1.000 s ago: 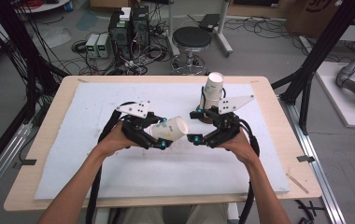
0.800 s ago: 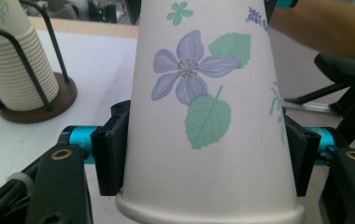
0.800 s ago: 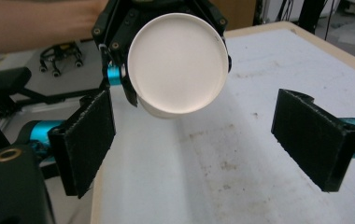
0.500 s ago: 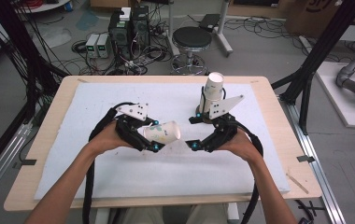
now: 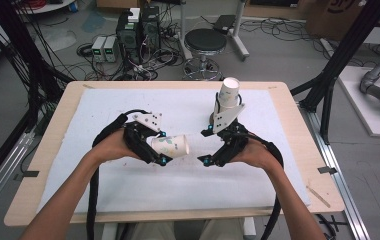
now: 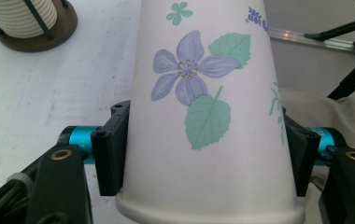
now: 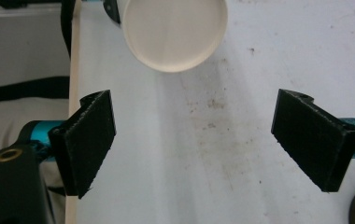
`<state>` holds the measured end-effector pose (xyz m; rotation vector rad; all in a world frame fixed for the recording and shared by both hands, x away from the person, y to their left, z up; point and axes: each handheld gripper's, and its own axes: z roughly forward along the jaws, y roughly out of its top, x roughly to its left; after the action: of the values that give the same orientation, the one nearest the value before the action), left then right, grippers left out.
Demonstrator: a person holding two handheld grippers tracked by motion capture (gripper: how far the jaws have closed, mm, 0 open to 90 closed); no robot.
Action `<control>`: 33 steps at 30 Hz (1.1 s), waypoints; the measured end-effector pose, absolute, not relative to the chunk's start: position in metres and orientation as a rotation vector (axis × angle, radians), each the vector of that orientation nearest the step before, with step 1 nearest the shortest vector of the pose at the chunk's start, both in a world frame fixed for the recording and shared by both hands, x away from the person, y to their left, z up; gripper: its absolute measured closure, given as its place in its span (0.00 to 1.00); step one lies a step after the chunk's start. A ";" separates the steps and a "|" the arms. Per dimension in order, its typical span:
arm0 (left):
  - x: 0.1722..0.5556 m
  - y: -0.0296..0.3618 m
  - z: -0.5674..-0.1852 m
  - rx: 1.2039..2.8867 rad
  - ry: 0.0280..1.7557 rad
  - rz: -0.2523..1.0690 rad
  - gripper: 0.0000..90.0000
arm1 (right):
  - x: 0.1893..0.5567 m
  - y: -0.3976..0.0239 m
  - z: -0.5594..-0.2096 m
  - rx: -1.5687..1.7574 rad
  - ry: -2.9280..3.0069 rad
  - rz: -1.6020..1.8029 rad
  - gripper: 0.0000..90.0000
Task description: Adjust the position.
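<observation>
The left gripper [image 5: 162, 148] grips a flowered paper cup [image 5: 170, 145] just above its rolled rim, with one black pad pressed flat on each side of the cup's wall. In the left gripper view the cup [image 6: 203, 116] stands between the fingers [image 6: 112, 147], its rim nearest the camera and its narrower base pointing away from them; violet flowers and green leaves are printed on the wall that faces the camera. In the high view the cup lies on its side above the white table mat [image 5: 103, 110], its base turned toward the right gripper [image 5: 205, 146].

The right gripper's jaws stand wide open with nothing between them. In the right gripper view the two pads [image 7: 89, 140] frame a bare, speckled stretch of the mat [image 7: 222, 140], and the round white base of the cup [image 7: 174, 30] sits beyond the fingertips, nearer the pad at that view's left, clear of both.

A stack of white cups [image 5: 229, 92] stands upright beyond the right gripper, near the table's far edge. In the left gripper view a ribbed white stack on a brown round base [image 6: 28, 21] stands far past the fingers, at that view's left.
</observation>
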<state>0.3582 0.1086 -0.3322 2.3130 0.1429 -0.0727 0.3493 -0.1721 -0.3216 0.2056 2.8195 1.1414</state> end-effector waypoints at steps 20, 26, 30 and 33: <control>0.355 0.096 -0.325 2.516 0.123 -0.034 0.36 | 0.345 -0.148 -0.320 0.093 2.884 0.830 0.16; 0.355 0.088 -0.329 2.536 0.107 -0.033 0.36 | 0.346 -0.141 -0.321 0.068 2.888 0.803 0.16; 0.355 0.084 -0.330 2.539 0.104 -0.039 0.36 | 0.346 -0.138 -0.320 0.036 2.886 0.805 0.16; 0.355 0.081 -0.330 2.535 0.098 -0.041 0.36 | 0.345 -0.136 -0.319 0.053 2.895 0.799 0.16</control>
<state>0.3553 0.0808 -0.3302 2.5354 0.0985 -0.0406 0.3446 -0.1359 -0.3194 0.0533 2.8951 0.7987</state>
